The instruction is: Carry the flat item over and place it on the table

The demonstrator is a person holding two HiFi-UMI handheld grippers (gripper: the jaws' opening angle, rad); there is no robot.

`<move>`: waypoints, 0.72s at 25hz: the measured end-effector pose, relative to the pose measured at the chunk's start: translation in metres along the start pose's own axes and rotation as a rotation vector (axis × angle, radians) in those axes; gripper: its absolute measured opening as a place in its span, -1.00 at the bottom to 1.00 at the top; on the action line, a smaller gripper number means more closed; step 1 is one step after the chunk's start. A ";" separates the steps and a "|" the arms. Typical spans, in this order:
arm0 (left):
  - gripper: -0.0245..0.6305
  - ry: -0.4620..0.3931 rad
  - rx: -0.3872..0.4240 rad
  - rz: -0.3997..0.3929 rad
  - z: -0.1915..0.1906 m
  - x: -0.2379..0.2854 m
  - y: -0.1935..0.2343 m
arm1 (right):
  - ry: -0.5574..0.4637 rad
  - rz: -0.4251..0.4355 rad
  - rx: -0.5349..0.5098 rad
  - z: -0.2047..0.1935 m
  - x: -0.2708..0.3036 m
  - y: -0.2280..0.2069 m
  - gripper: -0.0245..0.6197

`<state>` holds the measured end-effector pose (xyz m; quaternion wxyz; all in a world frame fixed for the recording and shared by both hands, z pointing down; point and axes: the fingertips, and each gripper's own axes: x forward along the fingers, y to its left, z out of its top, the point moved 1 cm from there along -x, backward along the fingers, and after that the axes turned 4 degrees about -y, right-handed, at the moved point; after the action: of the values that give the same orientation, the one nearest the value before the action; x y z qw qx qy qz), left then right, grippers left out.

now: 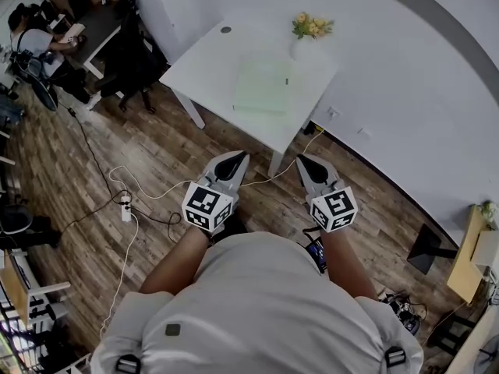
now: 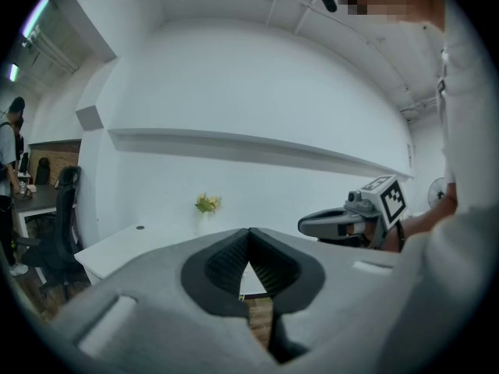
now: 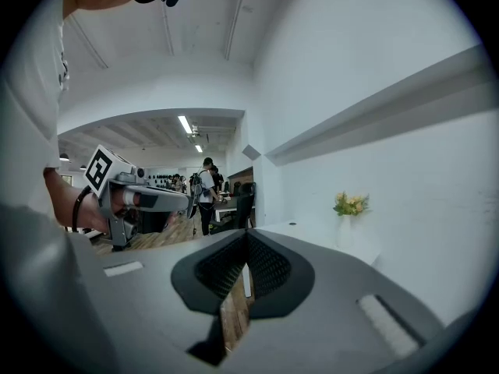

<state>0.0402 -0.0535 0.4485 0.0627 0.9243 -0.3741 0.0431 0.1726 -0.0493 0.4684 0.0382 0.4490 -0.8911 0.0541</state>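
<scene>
Head view: the flat item (image 1: 263,86) is a pale green sheet lying flat on the white table (image 1: 204,62), upper middle of frame, roughly mid-tabletop. It looks close to square from up here, so I can't rly call the long axis. Its edges run more or less parallel w/ the table's edges, and one corner points toward the lower left of the frame. Neither gripper is touching it; both are well apart from it, lower down near the person's chest.

Only container I can spot is a white vase (image 1: 299,47) at the table's far corner, just beside the sheet's upper right, w/ yellow flowers (image 1: 313,26) in it. There's also a small dark round spot (image 1: 225,29) on the tabletop to the upper left of the sheet.

Left gripper (image 1: 233,159) has its jaws pressed together, nothing between them, tips aimed up-frame toward the table. Right gripper (image 1: 303,162) is the same deal, fully closed and empty.

Wood floor (image 1: 93,232) underneath, w/ a power strip (image 1: 126,207) and cables at left. Black office chair (image 1: 129,57) and another person (image 1: 31,36) at a desk in the upper left.
</scene>
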 end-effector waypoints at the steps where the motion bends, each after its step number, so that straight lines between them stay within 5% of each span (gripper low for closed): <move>1: -0.93 0.001 0.002 0.000 -0.002 0.000 -0.010 | -0.005 0.005 0.002 -0.001 -0.010 0.001 -0.90; 18: -0.93 -0.012 0.038 0.080 -0.009 -0.056 -0.104 | -0.029 0.043 0.002 -0.017 -0.127 0.039 -0.90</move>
<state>0.0729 0.0603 0.4417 0.0411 0.9099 -0.4100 0.0469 0.2165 0.0771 0.4683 0.0235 0.4305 -0.9009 0.0490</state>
